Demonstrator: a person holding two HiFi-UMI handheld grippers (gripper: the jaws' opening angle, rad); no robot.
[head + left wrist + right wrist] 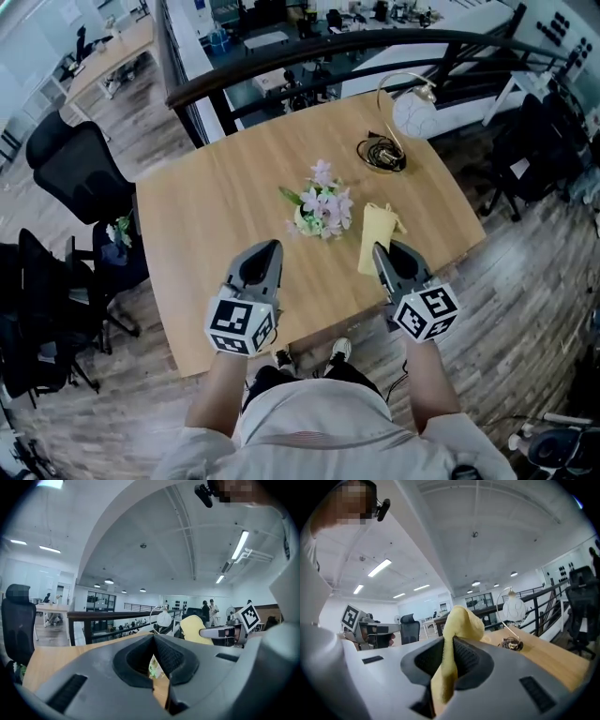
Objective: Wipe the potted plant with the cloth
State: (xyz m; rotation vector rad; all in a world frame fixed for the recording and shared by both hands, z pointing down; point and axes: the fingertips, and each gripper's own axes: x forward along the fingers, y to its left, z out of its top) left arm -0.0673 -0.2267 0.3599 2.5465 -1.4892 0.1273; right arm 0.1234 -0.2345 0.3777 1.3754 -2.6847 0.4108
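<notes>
Currently both grippers are held over the near edge of the wooden tabletop (216, 225), left and right well apart, pointing away from me.

Right gripper (379, 249): jaws closed on the yellow cloth (377, 234). In the right gripper view the cloth (459, 620) is pinched between the pads and bunches up in a fold above the jaw tips.

Left gripper (273, 246): jaws closed at the tips, nothing gripped. In the left gripper view only a thin slit shows below the pads (171, 658).

Potted plant (322, 208): pale pink flowers and green leaves, upright near the tabletop's centre, beyond and between the two grippers. The cloth lies just beside its right side; contact cannot be judged.

Far right of the tabletop: a lamp (412, 112) with a round white shade, and a coiled cable (380, 155) at its foot. A black office chair (80, 169) stands off the left edge.
</notes>
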